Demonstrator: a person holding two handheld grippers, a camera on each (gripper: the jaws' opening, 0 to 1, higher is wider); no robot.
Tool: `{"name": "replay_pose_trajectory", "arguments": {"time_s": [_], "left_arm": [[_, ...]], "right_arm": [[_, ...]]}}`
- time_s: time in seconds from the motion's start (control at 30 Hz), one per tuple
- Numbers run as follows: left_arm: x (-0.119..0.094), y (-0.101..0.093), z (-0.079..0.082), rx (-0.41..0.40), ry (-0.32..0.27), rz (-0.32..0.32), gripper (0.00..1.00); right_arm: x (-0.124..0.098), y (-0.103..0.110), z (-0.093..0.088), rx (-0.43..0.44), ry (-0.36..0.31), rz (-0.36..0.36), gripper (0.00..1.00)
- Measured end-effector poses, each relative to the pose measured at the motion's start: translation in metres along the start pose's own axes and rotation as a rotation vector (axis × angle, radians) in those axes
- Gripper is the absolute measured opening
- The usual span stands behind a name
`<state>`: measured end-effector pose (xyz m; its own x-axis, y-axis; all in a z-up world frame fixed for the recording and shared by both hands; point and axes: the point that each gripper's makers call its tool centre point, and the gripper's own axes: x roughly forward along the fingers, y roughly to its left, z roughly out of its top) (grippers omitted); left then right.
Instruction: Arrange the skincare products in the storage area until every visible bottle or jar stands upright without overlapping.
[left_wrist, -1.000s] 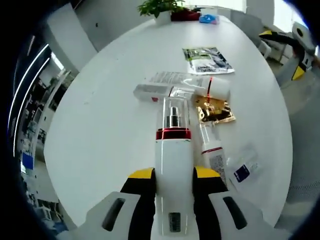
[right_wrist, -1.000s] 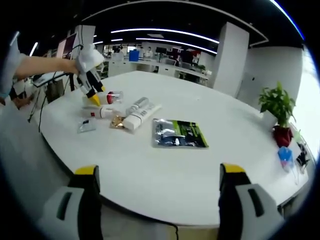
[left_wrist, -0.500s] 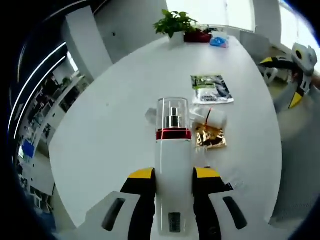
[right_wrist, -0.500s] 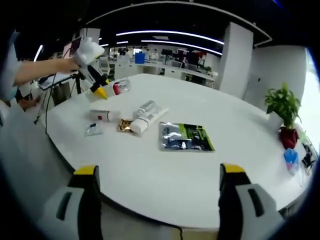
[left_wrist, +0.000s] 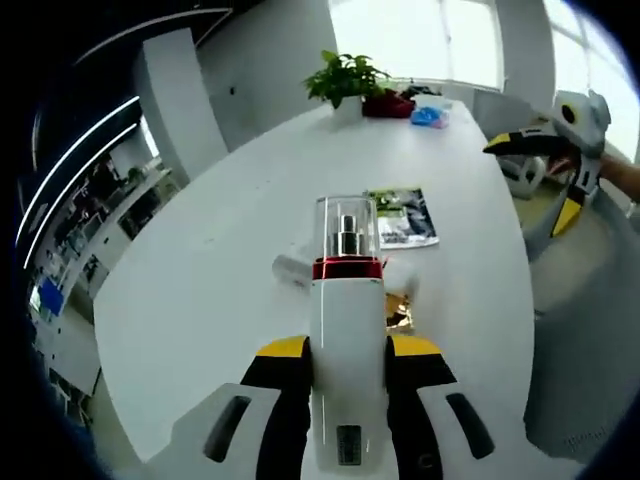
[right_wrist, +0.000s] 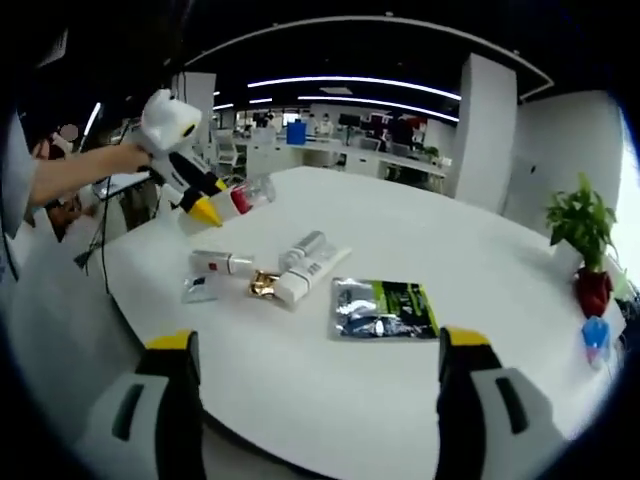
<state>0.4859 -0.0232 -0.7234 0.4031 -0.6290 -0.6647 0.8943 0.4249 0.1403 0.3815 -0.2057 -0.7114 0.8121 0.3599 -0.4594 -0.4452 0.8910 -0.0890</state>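
My left gripper (left_wrist: 347, 350) is shut on a white pump bottle (left_wrist: 347, 320) with a red band and a clear cap, held in the air above the white table (left_wrist: 200, 290). From the right gripper view, the left gripper (right_wrist: 205, 205) hangs over the table's left end with the bottle (right_wrist: 245, 195) pointing right. Below it lie a small white tube with a red band (right_wrist: 222, 262), a gold sachet (right_wrist: 264, 285), a white tube (right_wrist: 310, 275) and a silver tube (right_wrist: 305, 245). My right gripper (right_wrist: 315, 345) is open and holds nothing, near the table's front edge.
A green and silver sachet (right_wrist: 385, 308) lies flat at mid-table, and a small clear sachet (right_wrist: 200, 288) near the left end. A potted plant (right_wrist: 585, 225) and a blue item (right_wrist: 595, 330) stand at the far right. A person's arm (right_wrist: 80, 170) holds the left gripper.
The left gripper has lifted the pump bottle higher above the table, away from the lying products. The right gripper has stayed open, and its view has shifted slightly.
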Motion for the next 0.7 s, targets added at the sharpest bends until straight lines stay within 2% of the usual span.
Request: {"name": "replay_pose_trajectory", "arguments": {"time_s": [0.1, 0.2, 0.23, 0.33, 0.4, 0.53, 0.7], "left_arm": [[-0.001, -0.008, 0.003, -0.004, -0.018, -0.005, 0.24], [-0.001, -0.018, 0.008, -0.028, -0.055, -0.017, 0.24], [-0.001, -0.020, 0.010, -0.039, -0.064, -0.019, 0.24], [0.000, -0.028, 0.012, -0.060, -0.085, -0.031, 0.24], [0.001, -0.034, 0.014, -0.063, -0.091, -0.038, 0.24], [0.001, -0.044, 0.017, -0.080, -0.112, -0.053, 0.24], [0.002, -0.052, 0.019, -0.100, -0.136, -0.074, 0.24]], "right_arm": [[0.004, 0.005, 0.012, 0.069, -0.045, 0.035, 0.99], [0.009, 0.013, 0.020, 0.149, -0.062, 0.098, 0.90], [0.012, 0.016, 0.024, 0.173, -0.076, 0.120, 0.90], [0.019, 0.018, 0.028, 0.184, -0.079, 0.147, 0.96], [0.023, 0.021, 0.032, 0.191, -0.085, 0.167, 0.93], [0.029, 0.028, 0.043, 0.277, -0.120, 0.237, 0.91], [0.037, 0.026, 0.050, 0.284, -0.139, 0.251, 0.85]]}}
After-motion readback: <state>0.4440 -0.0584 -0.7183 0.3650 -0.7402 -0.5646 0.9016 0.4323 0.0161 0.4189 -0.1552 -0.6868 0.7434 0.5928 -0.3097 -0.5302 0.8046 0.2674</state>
